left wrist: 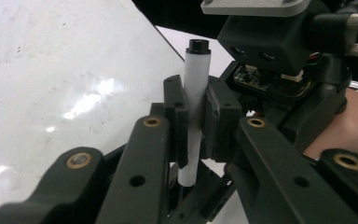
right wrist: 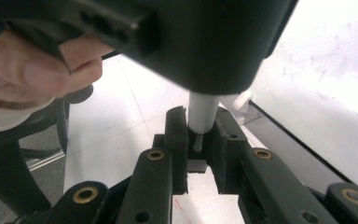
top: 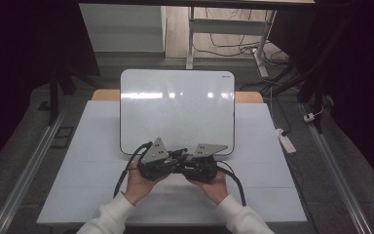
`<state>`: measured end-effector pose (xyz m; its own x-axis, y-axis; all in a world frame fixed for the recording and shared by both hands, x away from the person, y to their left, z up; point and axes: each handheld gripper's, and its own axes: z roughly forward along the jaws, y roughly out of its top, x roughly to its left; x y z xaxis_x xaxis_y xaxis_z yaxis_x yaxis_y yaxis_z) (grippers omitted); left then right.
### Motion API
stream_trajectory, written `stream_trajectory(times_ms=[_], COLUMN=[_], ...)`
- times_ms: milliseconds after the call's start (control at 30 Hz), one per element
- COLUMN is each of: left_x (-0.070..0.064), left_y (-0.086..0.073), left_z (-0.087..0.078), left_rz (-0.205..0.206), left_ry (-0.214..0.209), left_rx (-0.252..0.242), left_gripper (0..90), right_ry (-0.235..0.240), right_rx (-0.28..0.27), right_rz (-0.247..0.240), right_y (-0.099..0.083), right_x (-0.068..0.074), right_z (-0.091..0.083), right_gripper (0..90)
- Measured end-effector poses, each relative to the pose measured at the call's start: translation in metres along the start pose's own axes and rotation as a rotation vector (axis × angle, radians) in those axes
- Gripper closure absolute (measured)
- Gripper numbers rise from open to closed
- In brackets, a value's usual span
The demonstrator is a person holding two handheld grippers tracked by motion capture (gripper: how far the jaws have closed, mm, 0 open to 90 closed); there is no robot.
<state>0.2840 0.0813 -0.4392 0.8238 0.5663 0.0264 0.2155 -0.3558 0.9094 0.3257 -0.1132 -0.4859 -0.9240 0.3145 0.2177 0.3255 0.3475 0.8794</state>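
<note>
A smooth white cylindrical marker [left wrist: 195, 100] (black-tipped) sits at the glossy whiteboard's [top: 175, 105] near edge, clamped by the left gripper [left wrist: 196, 114]; the right gripper [right wrist: 201, 140] has closed on its other end.

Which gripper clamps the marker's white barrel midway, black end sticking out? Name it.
The left gripper: its jaws squeeze the marker mid-barrel, black end exposed. The right gripper pinches only the other end.

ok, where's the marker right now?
Clamped between both grippers: left gripper holds the white marker mid-barrel, right gripper its end, by the whiteboard's near edge.
</note>
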Motion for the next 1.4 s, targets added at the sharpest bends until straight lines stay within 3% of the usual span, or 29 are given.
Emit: stream_trajectory(times_ms=[233,300,400,567,700,867,1000,1133,1233,1400], left_x=[0.004,0.007,0.018,0.042,0.063,0.092,0.115,0.13,0.138,0.146], left_y=[-0.004,-0.004,-0.006,-0.015,-0.02,-0.022,-0.014,-0.008,-0.009,-0.014], left_z=[-0.002,-0.006,-0.02,-0.042,-0.059,-0.068,-0.063,-0.045,-0.029,-0.015], left_rz=[-0.013,-0.013,-0.046,-0.118,-0.145,-0.204,-0.233,-0.219,-0.218,-0.234], left_ry=[-0.008,0.016,0.051,0.117,0.207,0.269,0.302,0.339,0.36,0.377], left_rx=[0.002,-0.001,-0.009,0.011,0.055,0.108,0.181,0.274,0.322,0.347], left_gripper=[80.7,80.8,80.8,80.8,80.7,80.7,80.7,80.5,80.4,80.1], right_ry=[0.013,-0.005,-0.048,-0.162,-0.23,-0.319,-0.383,-0.45,-0.484,-0.506], right_rx=[0.014,0.004,-0.038,-0.085,-0.094,-0.096,-0.1,-0.099,-0.093,-0.082], right_rz=[0.011,-0.001,-0.015,-0.054,-0.035,-0.002,0.007,0.018,0.03,0.041], right_y=[-0.002,-0.001,0.001,-0.003,-0.016,-0.036,-0.048,-0.058,-0.066,-0.073], right_x=[0.0,0.002,0.003,-0.003,-0.015,-0.026,-0.028,-0.031,-0.034,-0.038], right_z=[0.004,0.002,-0.007,-0.036,-0.067,-0.106,-0.135,-0.159,-0.169,-0.177], right_gripper=[76.9,71.0,59.0,49.6,47.6,46.7,46.6,46.6,46.5,46.2])
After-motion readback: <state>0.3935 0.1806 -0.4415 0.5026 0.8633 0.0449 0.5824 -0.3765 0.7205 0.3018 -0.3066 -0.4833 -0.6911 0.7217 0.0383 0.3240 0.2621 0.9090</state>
